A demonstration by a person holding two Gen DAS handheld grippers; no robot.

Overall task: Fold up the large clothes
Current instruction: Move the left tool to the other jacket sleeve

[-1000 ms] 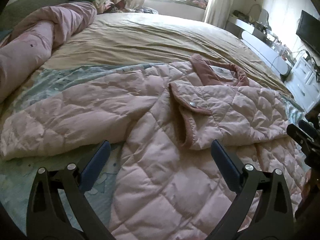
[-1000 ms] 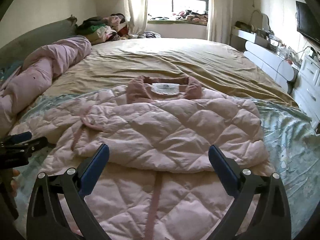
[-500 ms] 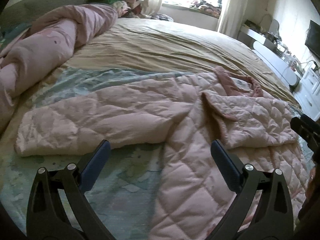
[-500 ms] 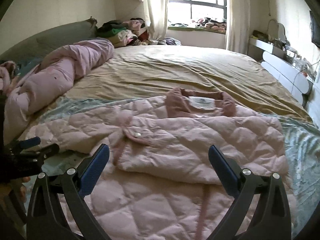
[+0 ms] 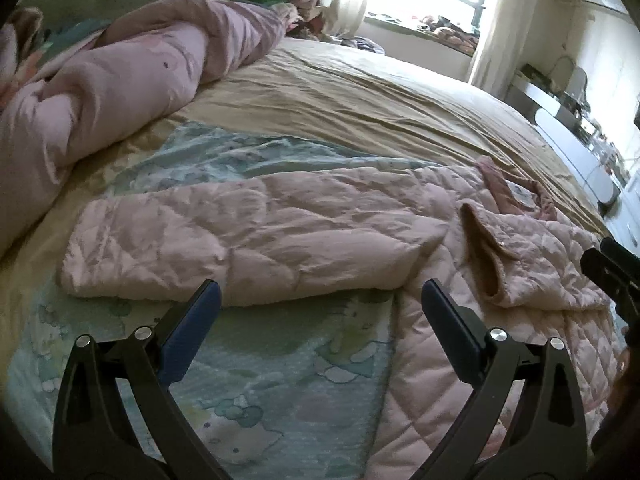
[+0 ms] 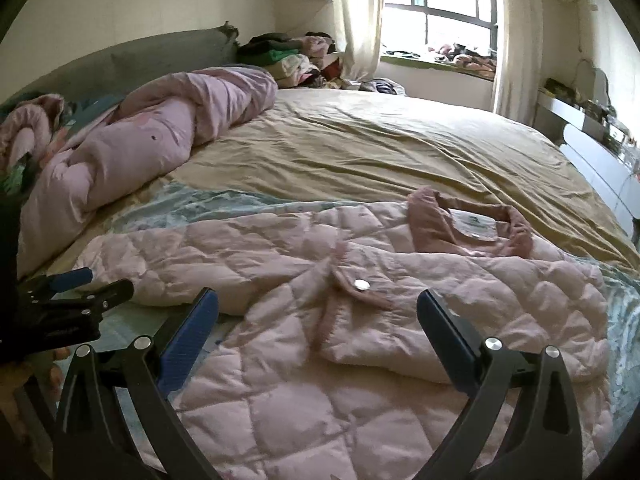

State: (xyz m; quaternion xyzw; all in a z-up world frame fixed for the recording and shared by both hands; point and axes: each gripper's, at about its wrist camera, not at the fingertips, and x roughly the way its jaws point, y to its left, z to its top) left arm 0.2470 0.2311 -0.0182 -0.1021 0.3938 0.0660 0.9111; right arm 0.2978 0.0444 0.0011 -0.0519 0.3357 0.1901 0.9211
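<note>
Pink quilted coat (image 6: 360, 320) spread mid-frame on bed (image 6: 400, 152), left claw (image 5: 320, 312) and right claw (image 6: 318, 316) both spread wide, empty, above it.

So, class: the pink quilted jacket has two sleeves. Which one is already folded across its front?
The sleeve with the snap cuff, lying across the jacket front below the collar. The other sleeve lies stretched out flat on the bed sheet.

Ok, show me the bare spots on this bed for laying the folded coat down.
Free: the tan sheet between the coat's collar and the window side; also the blue printed sheet below the outstretched sleeve. Crowded: the rolled pink duvet and the clothes pile.
</note>
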